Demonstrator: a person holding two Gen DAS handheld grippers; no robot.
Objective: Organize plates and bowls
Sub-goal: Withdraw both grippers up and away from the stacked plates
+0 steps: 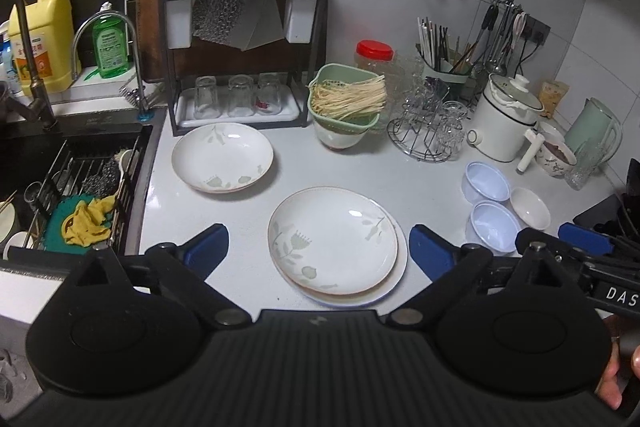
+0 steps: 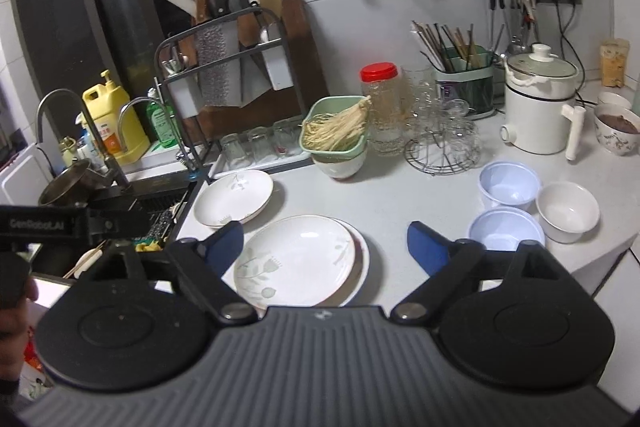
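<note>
White plate stack [image 1: 334,241] on desk [image 1: 360,171], between fingers of my left hand-held gripper [image 1: 318,247], untouched. My right hand-held gripper [image 2: 326,245] spread wide, empty. Second plate [image 1: 222,157] near sink; bowls [image 1: 494,205] right.

"DAS" on right gripper [image 1: 600,255] (cut off), "GenRobot.AI" on left gripper [image 2: 44,225].

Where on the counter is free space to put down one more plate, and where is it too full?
Bare counter lies between the single plate, the plate stack, the noodle basket and the small bowls. The back right corner around the glass rack and white pot is crowded.
</note>
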